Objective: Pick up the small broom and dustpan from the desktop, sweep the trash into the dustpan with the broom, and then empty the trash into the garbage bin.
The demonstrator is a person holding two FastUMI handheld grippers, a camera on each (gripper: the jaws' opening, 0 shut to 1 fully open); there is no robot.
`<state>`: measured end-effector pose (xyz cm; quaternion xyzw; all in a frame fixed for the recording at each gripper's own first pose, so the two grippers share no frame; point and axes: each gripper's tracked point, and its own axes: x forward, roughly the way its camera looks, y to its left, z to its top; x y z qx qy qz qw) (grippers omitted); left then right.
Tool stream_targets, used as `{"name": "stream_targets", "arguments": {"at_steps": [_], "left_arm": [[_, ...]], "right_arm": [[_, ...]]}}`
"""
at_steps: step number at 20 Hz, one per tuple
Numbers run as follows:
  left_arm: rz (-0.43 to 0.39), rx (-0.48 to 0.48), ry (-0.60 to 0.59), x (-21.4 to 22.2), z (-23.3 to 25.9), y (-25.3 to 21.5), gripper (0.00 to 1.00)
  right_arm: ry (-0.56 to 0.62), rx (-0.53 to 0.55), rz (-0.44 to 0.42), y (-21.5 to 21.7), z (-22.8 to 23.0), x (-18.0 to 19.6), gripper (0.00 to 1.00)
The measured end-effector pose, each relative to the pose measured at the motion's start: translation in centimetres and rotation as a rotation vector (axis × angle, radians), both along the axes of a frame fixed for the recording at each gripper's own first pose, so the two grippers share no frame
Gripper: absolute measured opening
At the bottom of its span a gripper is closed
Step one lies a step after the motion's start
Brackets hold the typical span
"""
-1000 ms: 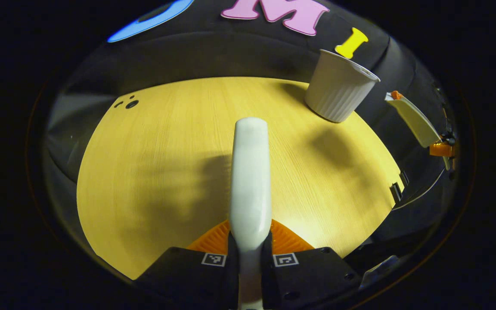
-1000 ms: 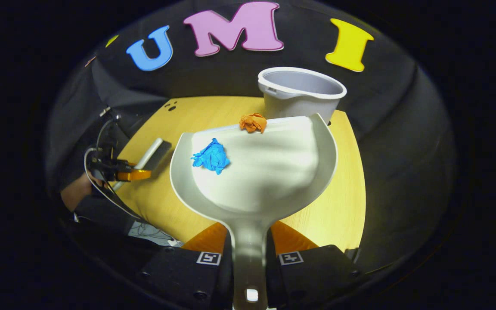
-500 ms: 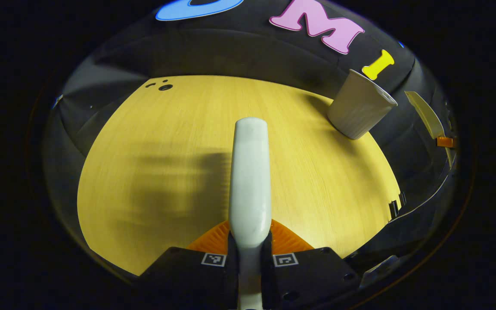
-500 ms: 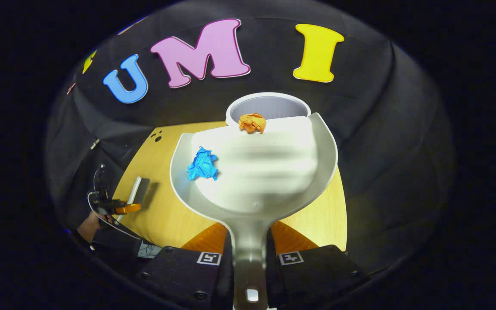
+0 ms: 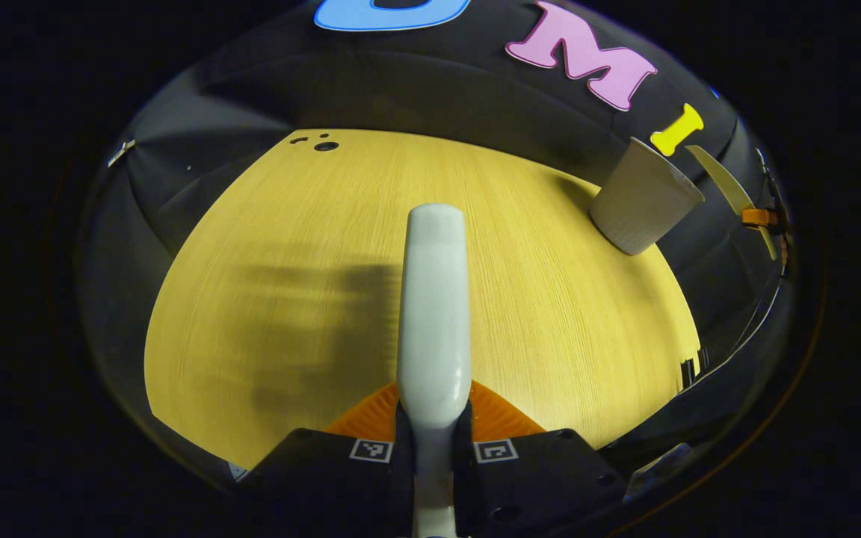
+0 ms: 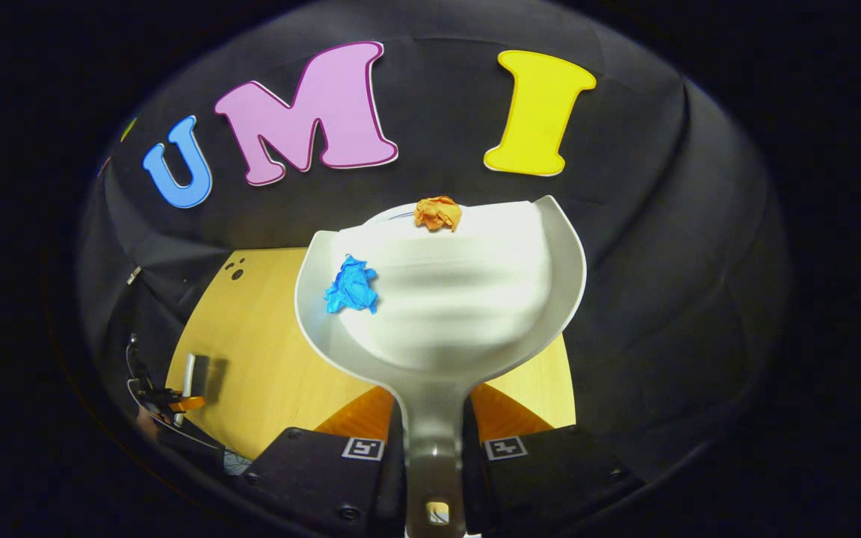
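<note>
Now the right gripper (image 6: 434, 448) clamps the dustpan (image 6: 445, 299) handle, its front lip seemingly over the bin (image 5: 643, 205); left fingers (image 5: 371, 448) grip the broom (image 5: 434, 299).

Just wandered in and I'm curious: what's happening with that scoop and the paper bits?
A person is tidying a desk with two handheld grippers. The right gripper holds a dustpan by its handle, carrying an orange paper ball at its front edge and a blue paper ball, raised by the garbage bin. The left gripper holds the small broom over the wooden desk.
</note>
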<state>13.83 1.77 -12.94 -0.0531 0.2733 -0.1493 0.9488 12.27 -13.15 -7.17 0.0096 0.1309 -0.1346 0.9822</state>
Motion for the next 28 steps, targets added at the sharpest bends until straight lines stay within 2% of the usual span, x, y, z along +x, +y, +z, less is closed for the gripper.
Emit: {"name": "stream_targets", "arguments": {"at_steps": [1,3,4,5,7,9,11,14,18,19,20,24,26,27,28], "left_arm": [[0.003,-0.007,-0.002,0.0,0.1,0.1,0.25],[0.008,-0.009,-0.008,0.0,0.3,0.5,0.25],[0.012,-0.004,-0.008,-0.1,0.4,0.6,0.25],[0.018,0.001,-0.013,-0.1,0.5,0.8,0.23],[0.029,0.001,-0.022,-0.1,0.9,1.5,0.25],[0.04,0.001,-0.026,0.0,1.3,2.3,0.25],[0.051,0.005,-0.029,0.1,1.6,2.7,0.25],[0.058,0.008,-0.037,0.2,2.4,3.1,0.25],[0.067,-0.056,-0.047,0.1,3.7,2.4,0.25],[0.072,-0.068,-0.049,0.1,3.8,2.3,0.23],[0.073,-0.075,-0.049,0.1,3.9,2.2,0.25],[0.071,-0.078,-0.044,-0.1,3.7,1.8,0.24],[0.058,-0.109,-0.03,-0.4,3.7,1.4,0.26],[0.061,-0.11,-0.025,-0.5,3.5,1.4,0.25],[0.067,-0.108,-0.021,-0.6,3.3,1.7,0.26]], "right_arm": [[0.001,-0.007,-0.016,-0.7,0.2,0.9,0.33],[0.008,-0.028,-0.055,-2.1,0.3,2.6,0.29],[0.017,-0.043,-0.077,-2.9,0.2,3.3,0.33],[0.028,-0.062,-0.091,-3.6,0.3,4.0,0.34],[0.003,-0.091,-0.119,-4.7,1.2,5.2,0.34],[0.016,-0.171,-0.161,-5.9,1.7,5.9,0.34],[0.028,-0.243,-0.175,-6.4,1.9,6.6,0.34],[0.05,-0.289,-0.183,-6.6,1.5,7.6,0.33],[0.078,-0.53,-0.255,-8.2,2.5,8.2,0.34],[0.084,-0.59,-0.273,-7.9,3.0,8.2,0.34],[0.093,-0.635,-0.289,-7.8,3.3,8.1,0.34],[0.114,-0.808,-0.343,-7.4,4.3,7.8,0.34],[0.125,-0.908,-0.363,-7.2,5.4,7.6,0.34],[0.131,-0.951,-0.374,-6.9,5.5,7.5,0.29],[0.136,-0.997,-0.383,-6.8,5.9,7.5,0.33]]}}
